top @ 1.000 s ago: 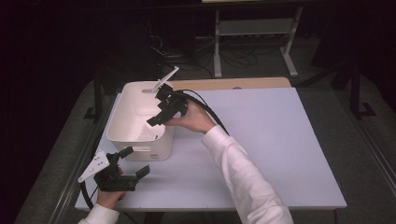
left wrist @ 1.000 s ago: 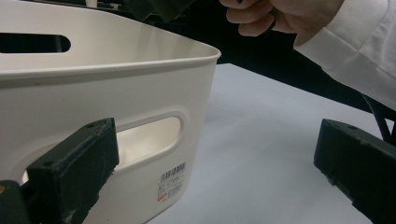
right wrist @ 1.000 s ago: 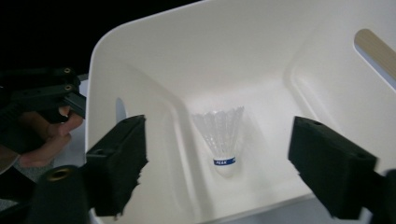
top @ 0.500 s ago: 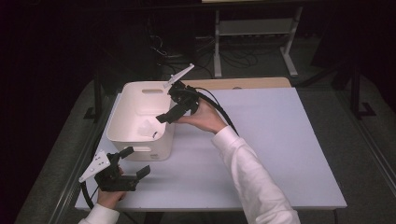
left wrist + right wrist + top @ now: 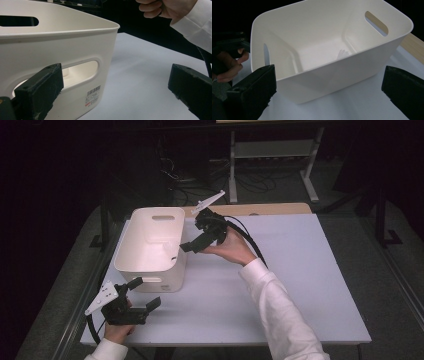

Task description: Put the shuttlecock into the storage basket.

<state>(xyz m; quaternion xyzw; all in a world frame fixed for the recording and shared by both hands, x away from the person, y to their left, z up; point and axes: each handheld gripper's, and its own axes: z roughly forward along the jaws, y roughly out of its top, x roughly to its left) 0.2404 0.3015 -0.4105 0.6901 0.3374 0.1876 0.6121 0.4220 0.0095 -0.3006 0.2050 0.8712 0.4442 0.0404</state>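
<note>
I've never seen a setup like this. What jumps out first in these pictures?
The big white plastic bin with cut-out handles stands at the left of the pale table and catches the eye first. The right gripper hangs beside its right rim, jaws wide open with nothing between them. The left gripper waits at the table's near edge, just in front of the bin, its jaws open too.

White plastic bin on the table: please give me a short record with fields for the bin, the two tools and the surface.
bin: white plastic bin with slot handles, upright, something small and pale on its floor
surface: white table top
left tool: jaws wide apart, holding nothing, beside the bin's near wall
right tool: jaws just opened wide, nothing between them, at the bin's right rim
</note>
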